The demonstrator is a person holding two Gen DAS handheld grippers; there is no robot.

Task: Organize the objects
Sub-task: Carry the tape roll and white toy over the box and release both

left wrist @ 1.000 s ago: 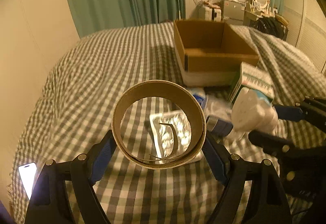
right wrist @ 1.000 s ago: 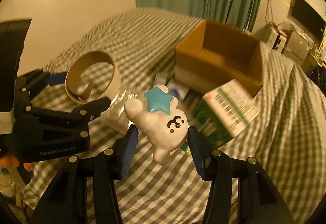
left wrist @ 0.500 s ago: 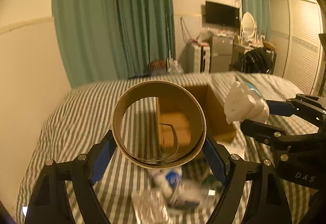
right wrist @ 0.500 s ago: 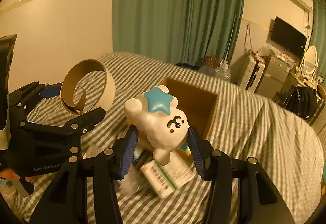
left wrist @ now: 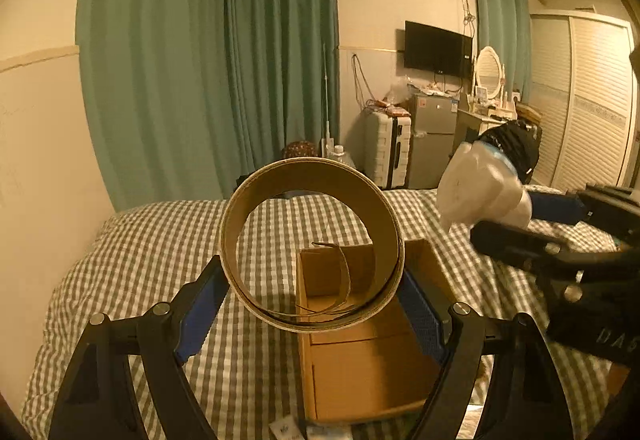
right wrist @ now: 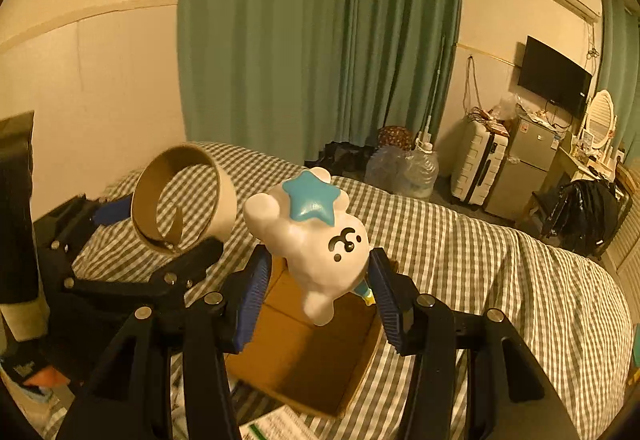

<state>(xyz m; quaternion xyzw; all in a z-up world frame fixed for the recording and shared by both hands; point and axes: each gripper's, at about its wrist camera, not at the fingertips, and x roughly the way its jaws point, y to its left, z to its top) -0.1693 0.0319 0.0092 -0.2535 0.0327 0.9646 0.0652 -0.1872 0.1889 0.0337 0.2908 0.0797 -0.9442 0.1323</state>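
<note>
- The left gripper point(left wrist: 312, 304) is clamped on a cardboard ring point(left wrist: 310, 248), its blue pads pressing the ring's two sides; the ring is held upright in the air, its opening facing the camera, with a loose strip of cardboard curling inside it.
- The right gripper point(right wrist: 318, 292) is closed on a white toy point(right wrist: 316, 240) with a blue star on its head and a small black face; the toy is tilted, star end pointing up and away.
- Both held things hang above an open cardboard box point(left wrist: 360, 360) that sits on a bed point(left wrist: 140, 260) covered in a green-and-white checked cloth. The box looks empty where its floor shows.
- In the left wrist view the toy is to the right of the ring, a little higher; the two do not touch.
- Some printed packaging lies on the bed at the box's near edge, mostly cut off by the frame.
- Green curtains point(right wrist: 320, 39) hang behind the bed.
</note>
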